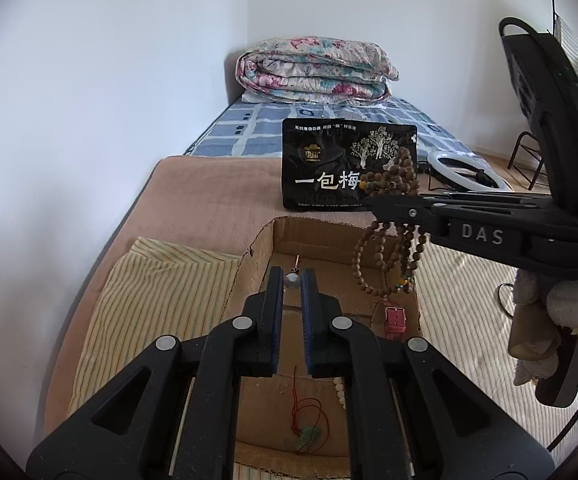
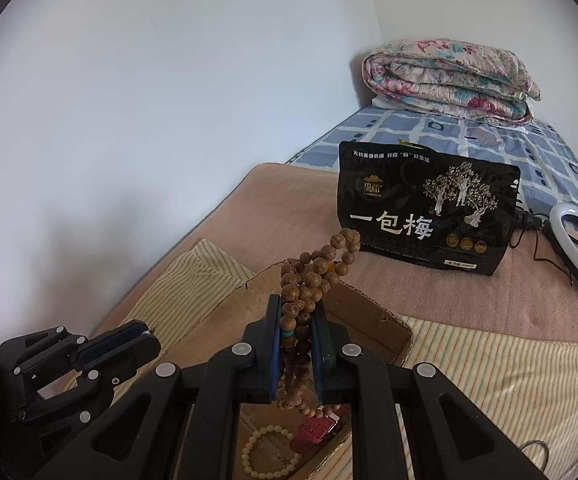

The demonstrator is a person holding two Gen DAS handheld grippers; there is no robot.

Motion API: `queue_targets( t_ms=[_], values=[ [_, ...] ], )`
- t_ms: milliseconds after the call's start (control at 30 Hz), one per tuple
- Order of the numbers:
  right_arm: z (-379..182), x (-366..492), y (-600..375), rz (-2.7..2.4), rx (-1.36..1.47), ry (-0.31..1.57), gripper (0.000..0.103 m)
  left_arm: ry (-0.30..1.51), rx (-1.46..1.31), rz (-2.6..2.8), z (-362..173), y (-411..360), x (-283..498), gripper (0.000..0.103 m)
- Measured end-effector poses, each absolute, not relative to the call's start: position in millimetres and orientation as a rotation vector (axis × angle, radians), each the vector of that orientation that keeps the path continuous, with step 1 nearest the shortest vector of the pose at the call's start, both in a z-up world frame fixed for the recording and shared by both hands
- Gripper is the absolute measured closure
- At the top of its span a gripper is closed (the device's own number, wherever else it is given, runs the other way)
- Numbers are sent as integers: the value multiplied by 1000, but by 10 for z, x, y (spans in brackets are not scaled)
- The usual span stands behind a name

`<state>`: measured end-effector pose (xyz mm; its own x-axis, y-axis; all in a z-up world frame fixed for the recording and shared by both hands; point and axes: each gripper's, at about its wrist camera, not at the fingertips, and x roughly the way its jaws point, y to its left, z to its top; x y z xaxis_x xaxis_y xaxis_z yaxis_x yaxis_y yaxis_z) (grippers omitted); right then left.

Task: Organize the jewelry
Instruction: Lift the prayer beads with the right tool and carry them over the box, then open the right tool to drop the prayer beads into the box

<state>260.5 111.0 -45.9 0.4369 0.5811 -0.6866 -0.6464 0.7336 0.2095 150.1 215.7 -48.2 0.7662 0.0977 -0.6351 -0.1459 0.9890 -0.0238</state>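
The right gripper [image 2: 296, 344] is pinched on a wooden bead necklace [image 2: 313, 280], clamping several strands at once so the bundle stays gathered. Part of the strand stands up above the jaws and the rest hangs in loops below them. From the left wrist view the loops [image 1: 389, 256] dangle over the right side of the cardboard box [image 1: 289, 236], with the lowest beads apparently inside the box opening. This position suits a release straight down into the box.

The left gripper [image 1: 292, 280] is closed on a small earring [image 1: 292, 279]: a pale round bead sits between the fingertips and a thin post projects upward from it. The tip grasp keeps this small item visible and controlled. It is held above the far part of the box.

The box rests on a striped cloth [image 1: 161, 280] on the bed [image 1: 209, 192]. Already inside are a red watch strap [image 1: 394, 320] on the right, a red cord with a green pendant [image 1: 307, 432] at the near end, and a white bead bracelet [image 2: 267, 452].

A black snack bag [image 1: 349, 164] stands beyond the box, with a ring light [image 1: 465, 172] to its right and a folded quilt [image 1: 313, 72] at the far end.

Judgement: both items are in transit to the box. The long necklace could snag on the box rim if released off-centre.
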Motion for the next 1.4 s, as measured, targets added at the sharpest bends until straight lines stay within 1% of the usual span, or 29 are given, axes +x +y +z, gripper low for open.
queue_targets(
  t_ms=[533, 600, 733, 767, 800, 833, 867, 900, 933, 967, 1000, 1067, 1167, 1267, 1400],
  values=[
    [-627, 2665, 1196, 772, -96, 852, 91, 715, -52, 123, -584, 2083, 1558, 96],
    [-620, 2652, 1201, 767, -101, 847, 85, 719, -54, 126, -585, 2085, 1562, 96],
    [-569, 2632, 1196, 762, -102, 829, 77, 718, -65, 138, -576, 2106, 1561, 96],
    [-558, 2628, 1199, 754, -106, 823, 71, 720, -66, 140, -577, 2112, 1564, 93],
    [-543, 2624, 1197, 749, -107, 819, 66, 727, -71, 137, -578, 2116, 1567, 86],
    [-532, 2621, 1197, 748, -106, 817, 63, 726, -76, 131, -578, 2115, 1560, 66],
    [-519, 2614, 1198, 744, -108, 813, 58, 719, -76, 131, -570, 2110, 1549, 52],
    [-510, 2607, 1201, 737, -112, 809, 51, 710, -73, 134, -561, 2105, 1535, 50],
    [-499, 2596, 1199, 729, -117, 801, 46, 701, -64, 135, -545, 2089, 1521, 50],
    [-490, 2590, 1198, 723, -120, 795, 39, 700, -58, 134, -537, 2079, 1518, 50],
    [-481, 2587, 1195, 715, -122, 790, 37, 698, -54, 134, -533, 2071, 1511, 50],
    [-467, 2591, 1184, 706, -121, 788, 36, 701, -55, 132, -532, 2065, 1506, 50],
    [-434, 2593, 1141, 689, -112, 781, 30, 710, -62, 129, -534, 2067, 1506, 50],
    [-395, 2584, 1109, 677, -113, 774, 30, 700, -74, 130, -502, 2073, 1489, 50],
    [-322, 2567, 1063, 667, -110, 762, 25, 686, -79, 133, -443, 2065, 1464, 50]
  ],
)
